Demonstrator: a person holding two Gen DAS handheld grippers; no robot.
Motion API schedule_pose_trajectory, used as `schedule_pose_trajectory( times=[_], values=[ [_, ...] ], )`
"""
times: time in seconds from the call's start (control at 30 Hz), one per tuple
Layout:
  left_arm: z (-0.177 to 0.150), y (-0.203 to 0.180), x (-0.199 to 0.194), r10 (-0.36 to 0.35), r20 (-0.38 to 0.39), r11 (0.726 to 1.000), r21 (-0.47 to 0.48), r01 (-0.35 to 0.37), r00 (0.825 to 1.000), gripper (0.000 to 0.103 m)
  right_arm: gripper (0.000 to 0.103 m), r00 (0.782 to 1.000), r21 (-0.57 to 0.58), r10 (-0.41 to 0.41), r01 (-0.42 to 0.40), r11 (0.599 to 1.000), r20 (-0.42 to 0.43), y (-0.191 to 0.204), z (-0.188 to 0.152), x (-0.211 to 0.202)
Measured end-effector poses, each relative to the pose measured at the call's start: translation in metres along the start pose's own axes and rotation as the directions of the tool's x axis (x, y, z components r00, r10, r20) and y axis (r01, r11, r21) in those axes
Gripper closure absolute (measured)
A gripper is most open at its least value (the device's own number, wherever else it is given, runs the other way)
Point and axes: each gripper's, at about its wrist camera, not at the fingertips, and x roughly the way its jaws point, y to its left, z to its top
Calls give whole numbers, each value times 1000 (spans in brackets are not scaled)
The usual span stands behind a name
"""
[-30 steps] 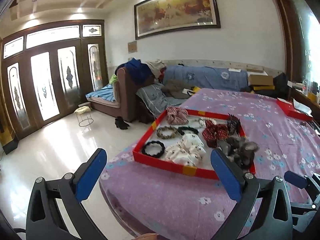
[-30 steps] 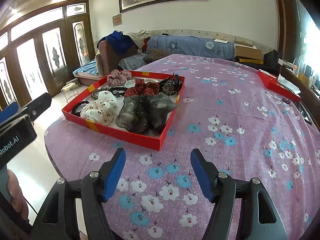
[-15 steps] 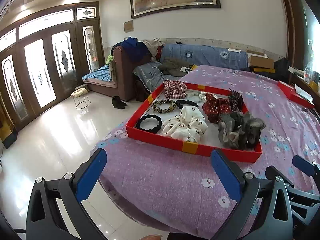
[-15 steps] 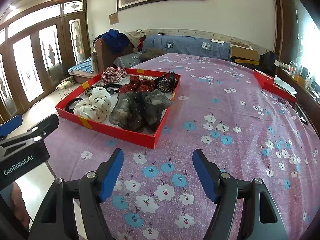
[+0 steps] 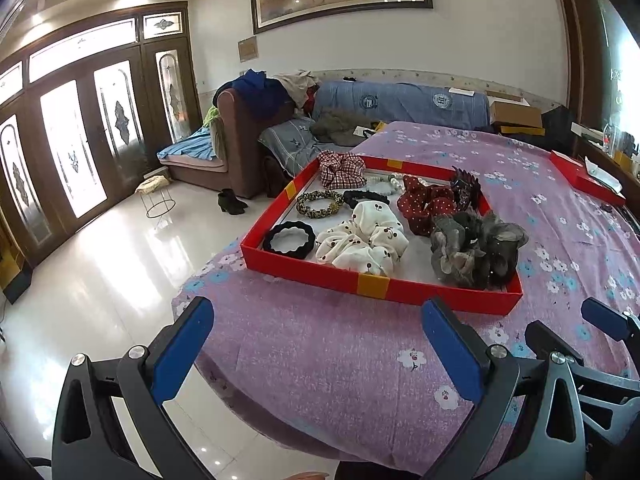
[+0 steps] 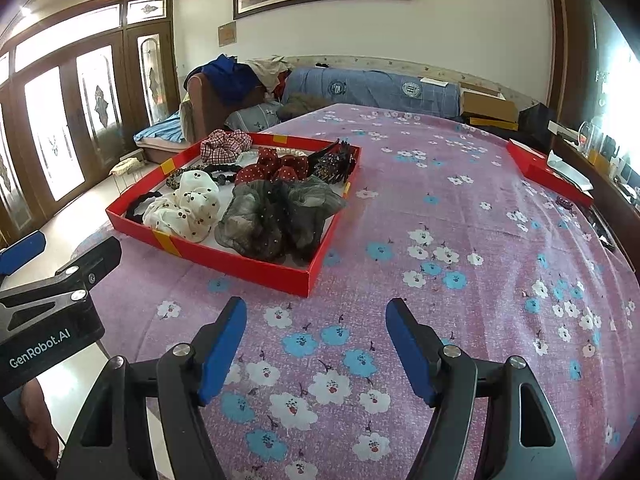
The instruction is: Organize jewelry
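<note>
A red tray (image 5: 376, 285) (image 6: 240, 264) lies on the purple flowered tablecloth and holds several hair accessories: a white cherry scrunchie (image 5: 362, 238) (image 6: 188, 206), a grey mesh scrunchie (image 5: 476, 250) (image 6: 276, 216), a red dotted one (image 5: 426, 204), a plaid one (image 5: 342, 168), a black ring (image 5: 289, 238), a leopard band (image 5: 320, 203), pearls and a dark claw clip (image 5: 464, 188). My left gripper (image 5: 316, 344) is open and empty, short of the tray's near edge. My right gripper (image 6: 316, 340) is open and empty over the cloth, right of the tray's near corner.
A second red tray (image 5: 584, 176) (image 6: 548, 172) lies at the table's far right edge. The table edge drops to a shiny tiled floor (image 5: 100, 280) on the left. Sofas with clothes (image 5: 280, 120) stand behind. The left gripper body shows in the right wrist view (image 6: 48, 312).
Both grippers have moved forward and closer to the tray, the left one also tilting downward. Both stay open and empty.
</note>
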Motion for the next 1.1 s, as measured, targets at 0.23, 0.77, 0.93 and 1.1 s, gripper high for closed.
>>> schedule_pose_trajectory(
  times=[0.23,0.77,0.93,1.1],
  values=[
    [-1,0,3,-11,-15,1000,-1,11,1000,0,26,1000,-1,-4,4,1000,-3,1,0,2],
    [-7,1,17,-32,-65,999,1,33,997,0,25,999,-14,-31,30,999,-14,3,0,10],
    [-8,4,24,-40,-84,999,-11,39,996,0,25,999,-26,-35,35,999,-23,6,0,15],
    [-8,11,29,-38,-94,999,-30,35,995,0,25,999,-35,-33,32,999,-32,10,2,20]
  ],
)
